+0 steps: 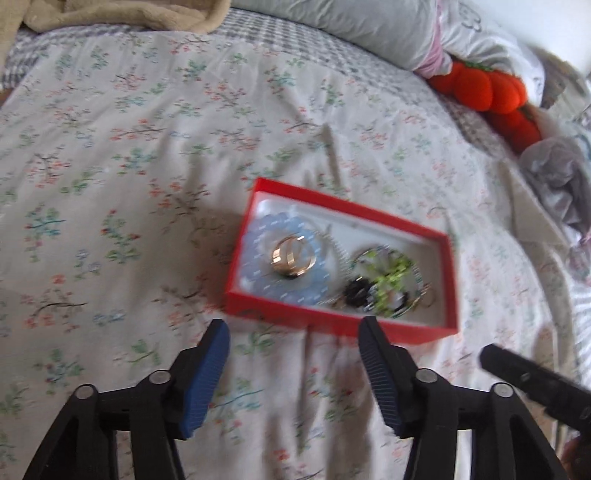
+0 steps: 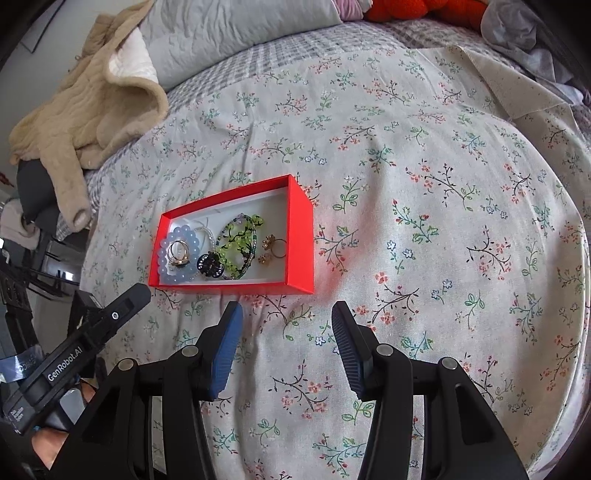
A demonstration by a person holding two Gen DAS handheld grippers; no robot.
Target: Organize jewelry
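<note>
A red box point(image 1: 334, 324) point(image 2: 299, 236) lies on the floral bedspread. In it are a pale blue bead bracelet point(image 1: 258, 236) point(image 2: 162, 264), gold rings point(image 1: 293, 256) point(image 2: 177, 253) inside the bracelet's loop, a green bead bracelet point(image 1: 391, 275) point(image 2: 240, 240), a black piece point(image 1: 356, 291) point(image 2: 210, 265) and small gold flower earrings point(image 2: 267, 249). My left gripper point(image 1: 295, 328) is open and empty, just in front of the box. My right gripper point(image 2: 288, 314) is open and empty, in front of the box's near right corner.
A beige fleece jacket point(image 2: 85, 114) lies at the bed's far left. A grey pillow point(image 1: 354, 26) and an orange plush point(image 1: 491, 92) lie at the far side. Grey cloth point(image 1: 557, 177) is bunched at the right. The bedspread point(image 2: 443, 221) stretches to the right of the box.
</note>
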